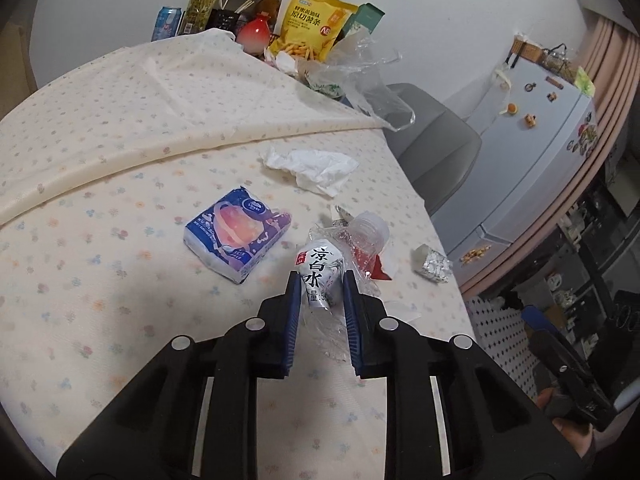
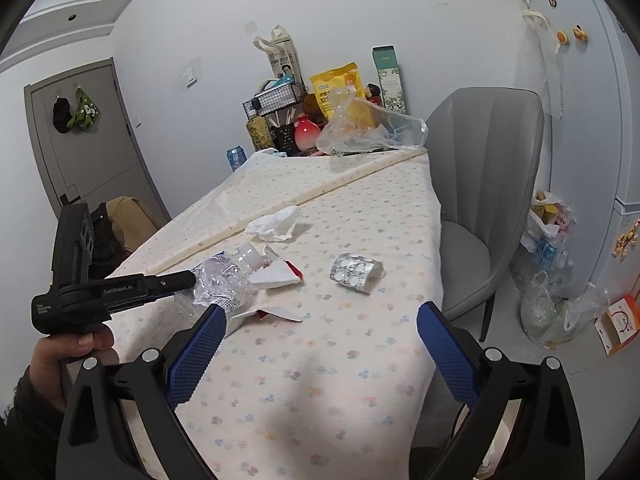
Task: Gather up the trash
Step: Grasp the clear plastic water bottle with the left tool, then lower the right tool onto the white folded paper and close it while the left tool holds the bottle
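The crushed plastic bottle [image 1: 326,270] lay on the counter [image 1: 120,280] between the blue pads of the left hand-held gripper [image 1: 321,280], which was clamped on its labelled body. Empty and crumpled, it looked light, springy and slick, so a hold across the label's thicker folds seemed safer than the neck. Beyond the pads lay a crumpled tissue [image 1: 310,168]; to their left, a tissue pack [image 1: 236,236]; to their right, a foil blister [image 1: 432,266]. The right hand-held gripper [image 2: 320,322] stood apart and empty.
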Available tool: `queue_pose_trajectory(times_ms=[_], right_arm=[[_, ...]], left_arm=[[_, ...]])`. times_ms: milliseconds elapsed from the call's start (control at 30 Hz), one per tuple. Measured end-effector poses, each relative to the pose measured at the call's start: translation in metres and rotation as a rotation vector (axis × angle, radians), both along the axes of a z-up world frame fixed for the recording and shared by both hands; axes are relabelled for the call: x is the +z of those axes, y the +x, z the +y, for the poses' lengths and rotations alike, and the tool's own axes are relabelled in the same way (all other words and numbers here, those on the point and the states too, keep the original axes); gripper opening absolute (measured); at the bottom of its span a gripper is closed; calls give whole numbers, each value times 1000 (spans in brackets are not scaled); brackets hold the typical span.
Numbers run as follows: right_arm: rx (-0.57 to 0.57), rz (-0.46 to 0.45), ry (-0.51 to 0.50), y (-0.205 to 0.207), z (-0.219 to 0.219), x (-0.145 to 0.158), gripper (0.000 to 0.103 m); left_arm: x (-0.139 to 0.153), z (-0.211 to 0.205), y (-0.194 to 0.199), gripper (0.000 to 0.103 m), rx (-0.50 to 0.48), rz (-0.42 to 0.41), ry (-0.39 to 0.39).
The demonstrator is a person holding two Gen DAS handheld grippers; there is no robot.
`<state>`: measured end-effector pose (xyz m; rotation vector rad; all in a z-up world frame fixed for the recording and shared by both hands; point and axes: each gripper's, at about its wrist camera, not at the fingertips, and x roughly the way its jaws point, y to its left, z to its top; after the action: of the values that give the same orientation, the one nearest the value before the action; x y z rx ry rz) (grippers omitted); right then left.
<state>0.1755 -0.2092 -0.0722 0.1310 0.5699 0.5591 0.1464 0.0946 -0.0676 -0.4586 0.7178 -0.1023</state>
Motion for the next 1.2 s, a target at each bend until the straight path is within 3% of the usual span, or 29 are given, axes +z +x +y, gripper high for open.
queue_pose_trajectory(times_ms=[367, 633, 900, 1067, 1200], right_arm=[[88, 10, -25, 4, 45, 5, 94], [145, 33, -79, 17, 83, -5, 88], [151, 161, -127, 46, 110, -29, 85], [162, 195, -193, 54, 125, -35, 85], [141, 198, -281, 51, 132, -40, 57]], left_arm=[[33, 44, -36, 21, 112, -120, 3], [26, 75, -49, 21, 191, -109, -7], [17, 90, -65, 21, 249, -95, 0], [13, 92, -65, 21, 250, -88, -9], [15, 89, -65, 21, 238, -94, -11]])
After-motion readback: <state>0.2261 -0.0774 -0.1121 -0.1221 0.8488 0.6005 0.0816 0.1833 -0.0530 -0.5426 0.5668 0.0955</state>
